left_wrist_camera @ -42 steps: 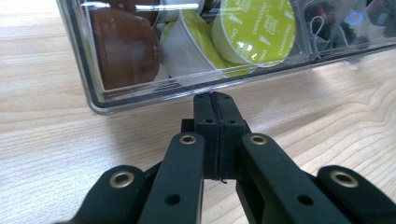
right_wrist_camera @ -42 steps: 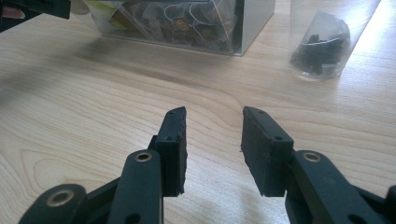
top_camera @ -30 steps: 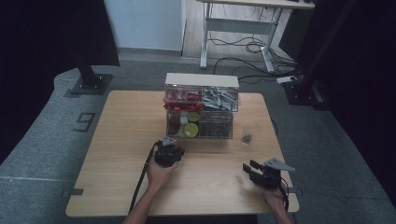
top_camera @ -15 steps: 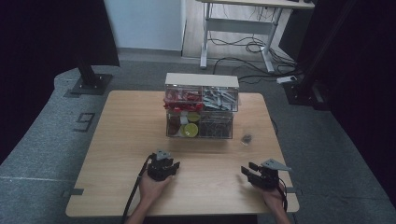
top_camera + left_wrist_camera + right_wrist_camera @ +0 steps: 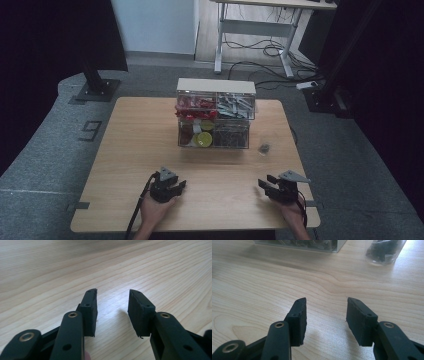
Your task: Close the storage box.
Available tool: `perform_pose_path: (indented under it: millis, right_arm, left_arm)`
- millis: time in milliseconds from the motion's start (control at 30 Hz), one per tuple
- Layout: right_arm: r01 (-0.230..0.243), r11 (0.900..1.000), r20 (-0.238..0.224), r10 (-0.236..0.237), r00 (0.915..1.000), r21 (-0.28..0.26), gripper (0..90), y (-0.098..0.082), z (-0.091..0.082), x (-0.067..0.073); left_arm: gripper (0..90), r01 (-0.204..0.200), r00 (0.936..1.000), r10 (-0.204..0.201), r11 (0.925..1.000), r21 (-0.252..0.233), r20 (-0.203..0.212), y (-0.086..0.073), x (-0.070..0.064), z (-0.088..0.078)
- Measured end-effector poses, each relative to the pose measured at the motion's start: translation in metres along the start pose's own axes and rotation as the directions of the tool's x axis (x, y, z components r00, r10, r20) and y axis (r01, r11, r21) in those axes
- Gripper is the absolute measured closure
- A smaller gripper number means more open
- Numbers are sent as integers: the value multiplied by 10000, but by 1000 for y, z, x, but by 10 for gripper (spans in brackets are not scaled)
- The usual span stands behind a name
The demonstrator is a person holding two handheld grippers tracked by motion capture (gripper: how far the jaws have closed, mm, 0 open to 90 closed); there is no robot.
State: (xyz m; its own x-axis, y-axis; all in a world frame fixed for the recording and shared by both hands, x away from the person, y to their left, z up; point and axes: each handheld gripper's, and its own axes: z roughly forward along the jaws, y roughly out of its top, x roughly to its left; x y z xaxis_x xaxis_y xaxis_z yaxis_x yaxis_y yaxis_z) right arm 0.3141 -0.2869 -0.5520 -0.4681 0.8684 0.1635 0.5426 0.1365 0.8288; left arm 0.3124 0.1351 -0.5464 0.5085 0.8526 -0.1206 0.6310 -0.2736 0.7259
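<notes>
Both grippers rested low at the near edge of the table [image 5: 125, 150], well apart from the clear drawer box [image 5: 215, 115] that stood in the middle of the far half. The left gripper [image 5: 169, 186] lay in front of the box and a little to its left side. The right gripper [image 5: 276, 189] lay in front of it and to its right side. In my judgement this was a waiting position: the hands were kept away from the box so that the way to it stayed free.

In the left gripper view, the left gripper [image 5: 112, 307] had its jaws apart, with only bare wood between them. In the right gripper view, the right gripper [image 5: 325, 315] also had its jaws apart and held nothing.

The thing nearest to the right gripper was a small clear cup [image 5: 264, 148] with dark pieces inside. It stood upright just beside the lower right corner of the box, not touching it as far as I could see. In the right gripper view the small clear cup [image 5: 384, 251] was ahead of the jaws and to their right. Its long axis was vertical and its mouth should point up, but the top was cut off in that view.

The box had its long side across the table, and its drawer fronts faced the person. I think this made the drawers easy to reach from the near edge.
</notes>
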Motion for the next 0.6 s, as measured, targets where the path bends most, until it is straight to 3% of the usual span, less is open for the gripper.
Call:
perform_pose_path:
  millis: [33,300,600]
  right_arm:
    - [27,10000,27,-27,10000,46,505,0,0,0]
    - [196,9997,91,-198,9998,145,502,0,2,3]
    - [210,9997,-25,-210,9998,147,496,1,2,3]
  left_arm:
    - [587,-144,9997,145,9999,33,-198,-1,1,-1]
    - [580,-558,9967,564,9984,128,-589,-2,-2,-2]
    - [562,-486,9966,493,9987,123,-666,-2,-2,-2]
